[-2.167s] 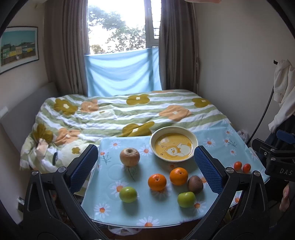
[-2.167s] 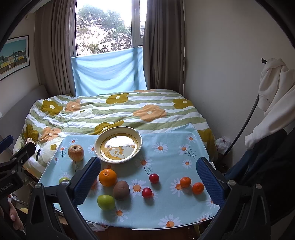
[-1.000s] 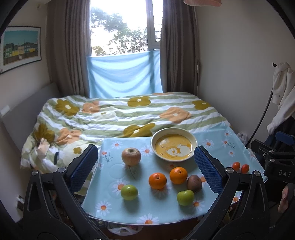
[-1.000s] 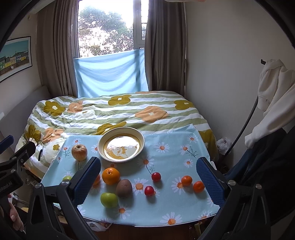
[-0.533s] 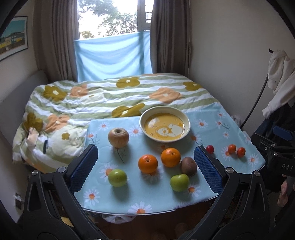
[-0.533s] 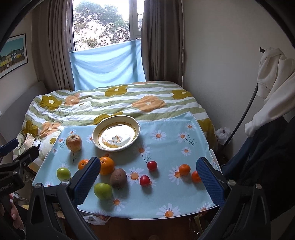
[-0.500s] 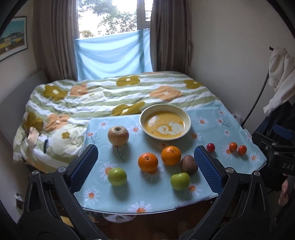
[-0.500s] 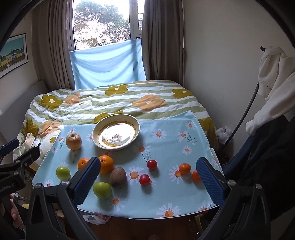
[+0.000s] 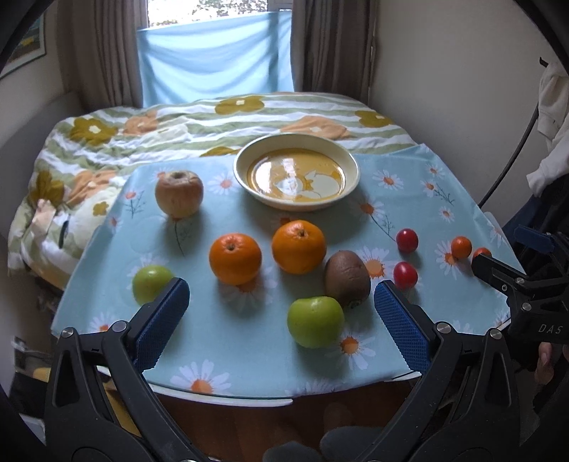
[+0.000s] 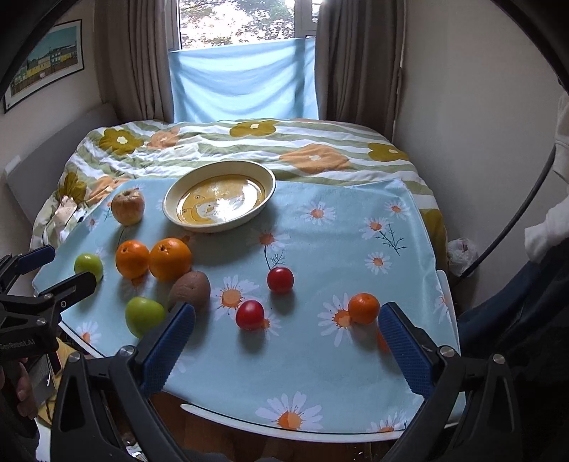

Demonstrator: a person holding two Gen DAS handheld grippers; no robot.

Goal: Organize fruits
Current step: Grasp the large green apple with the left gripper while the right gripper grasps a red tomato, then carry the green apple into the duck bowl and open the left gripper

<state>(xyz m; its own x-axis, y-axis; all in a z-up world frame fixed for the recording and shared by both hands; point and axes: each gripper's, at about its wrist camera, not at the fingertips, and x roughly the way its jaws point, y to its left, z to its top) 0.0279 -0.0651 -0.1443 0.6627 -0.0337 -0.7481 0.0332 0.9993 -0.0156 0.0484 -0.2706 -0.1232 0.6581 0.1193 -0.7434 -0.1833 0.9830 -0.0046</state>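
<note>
Blue-padded left tongs [image 9: 281,312] and right tongs [image 10: 286,336], both agape above fruit.

A home bedroom: floral-quilted bed [image 10: 249,149], curtained window [image 10: 242,21], framed picture [image 10: 44,62].

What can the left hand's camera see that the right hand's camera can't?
Only the left wrist view shows the second small orange fruit clearly, beside the first, plus the right gripper from the side.

Only the right wrist view shows the framed picture clearly, and the left gripper from the side; there the second small orange fruit is mostly hidden behind a finger pad.

Both show the bowl, the brownish apple, two oranges, two green apples, the kiwi and two red cherry tomatoes.
</note>
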